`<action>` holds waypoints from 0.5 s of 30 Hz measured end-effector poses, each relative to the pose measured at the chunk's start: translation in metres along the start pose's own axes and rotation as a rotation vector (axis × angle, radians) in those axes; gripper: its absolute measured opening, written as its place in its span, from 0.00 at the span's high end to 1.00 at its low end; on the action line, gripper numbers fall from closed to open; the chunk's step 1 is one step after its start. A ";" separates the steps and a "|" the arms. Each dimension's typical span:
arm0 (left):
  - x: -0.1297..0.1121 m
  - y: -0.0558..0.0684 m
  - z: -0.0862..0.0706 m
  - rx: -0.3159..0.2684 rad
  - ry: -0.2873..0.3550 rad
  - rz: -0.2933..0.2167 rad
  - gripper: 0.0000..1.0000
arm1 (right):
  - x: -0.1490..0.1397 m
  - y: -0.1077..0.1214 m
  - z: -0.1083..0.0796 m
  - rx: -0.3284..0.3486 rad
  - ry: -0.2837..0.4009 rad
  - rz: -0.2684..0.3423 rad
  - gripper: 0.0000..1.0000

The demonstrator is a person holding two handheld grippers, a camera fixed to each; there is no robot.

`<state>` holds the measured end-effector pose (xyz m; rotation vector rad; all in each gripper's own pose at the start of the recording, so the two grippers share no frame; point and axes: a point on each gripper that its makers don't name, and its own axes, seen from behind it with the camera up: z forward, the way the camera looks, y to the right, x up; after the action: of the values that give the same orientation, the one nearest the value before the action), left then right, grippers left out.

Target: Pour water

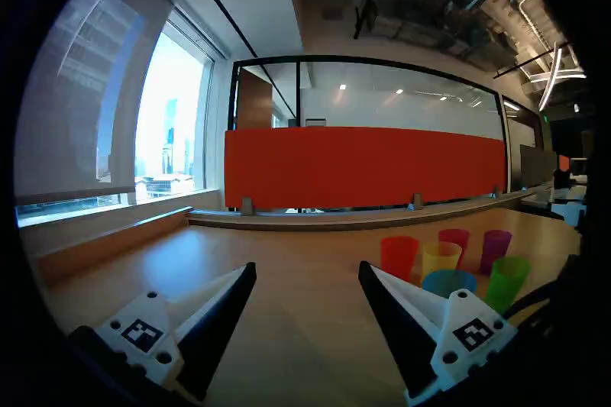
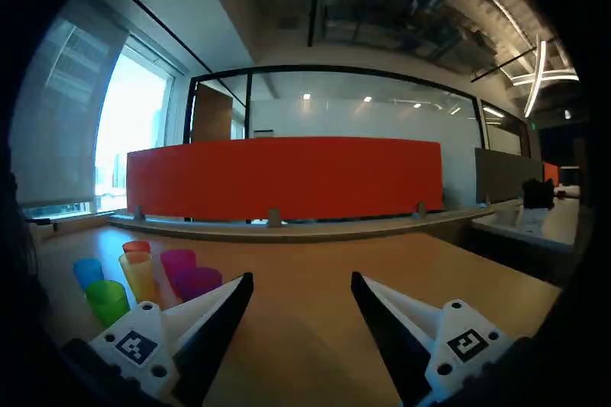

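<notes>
Gripping: nothing is held by either gripper.
Left gripper [image 1: 306,265]: the fingers are spread wide apart above the desk [image 1: 305,338].
Right gripper [image 2: 300,276]: the fingers are likewise spread apart, with bare desk seen between them.
Cups [image 1: 449,282]: six coloured cups are clustered upright on the desk, seen just past the right finger in the left gripper view and by the left finger in the right gripper view.
Divider [image 1: 359,166]: a red panel is mounted along the desk's far edge.
Window [image 1: 168,132]: daylight is let in at far left.
</notes>
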<state>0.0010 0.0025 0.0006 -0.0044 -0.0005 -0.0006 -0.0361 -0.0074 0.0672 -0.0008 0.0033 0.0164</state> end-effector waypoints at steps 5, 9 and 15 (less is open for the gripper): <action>0.000 0.000 0.000 0.000 0.000 0.000 0.00 | -0.001 0.000 -0.001 -0.004 0.000 -0.010 0.01; 0.000 0.000 0.000 0.000 0.000 0.000 0.00 | -0.001 0.000 0.000 -0.004 -0.001 -0.015 0.01; 0.000 0.000 0.000 0.000 0.000 0.000 0.00 | -0.001 0.000 0.000 -0.005 -0.001 -0.015 0.01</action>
<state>0.0009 0.0027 0.0006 -0.0043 -0.0004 -0.0004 -0.0366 -0.0075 0.0672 -0.0056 0.0021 0.0017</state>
